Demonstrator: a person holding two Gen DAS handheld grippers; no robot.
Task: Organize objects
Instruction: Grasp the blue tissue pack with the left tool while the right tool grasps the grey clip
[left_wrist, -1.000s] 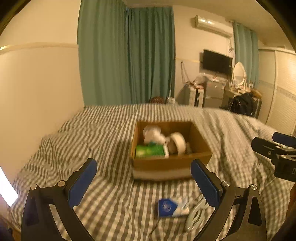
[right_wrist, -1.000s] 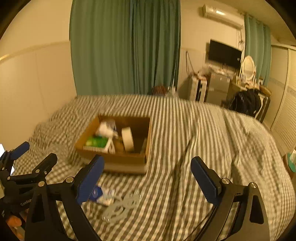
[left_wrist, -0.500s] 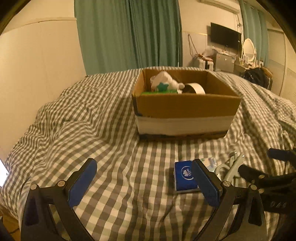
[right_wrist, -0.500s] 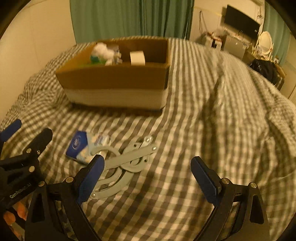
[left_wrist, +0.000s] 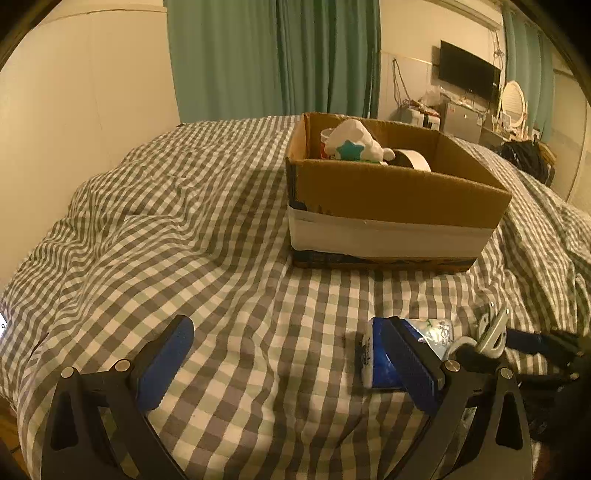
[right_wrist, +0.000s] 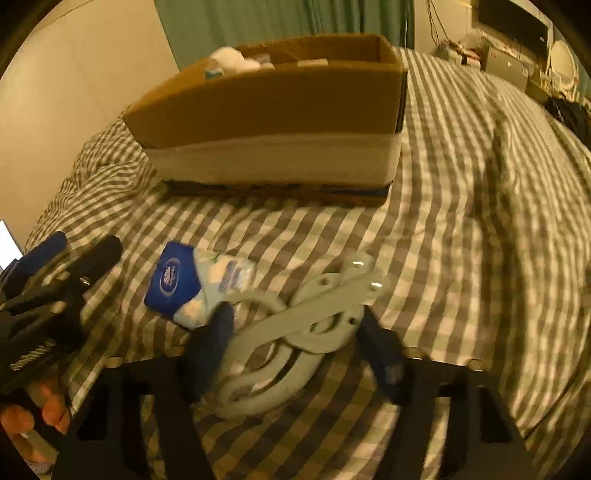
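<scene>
The step in hand looks like a pick-up of the pale grey, flat, looped plastic clip, which lies on the grey-and-white checked quilt directly between the fingers of the right gripper. Its jaws stand partly open around the clip, not visibly clamped on it. Just left of that gripper, touching the clip, lies a soft, crinkly blue-and-white tissue packet. The left gripper hovers wide open and empty, the packet beside its right finger. Ahead of both sits the open brown cardboard box with a white band, rigid and straight-walled, already holding some items. Next, the right jaws likely need to close on the clip's thin, slippery frame and lift clear.
</scene>
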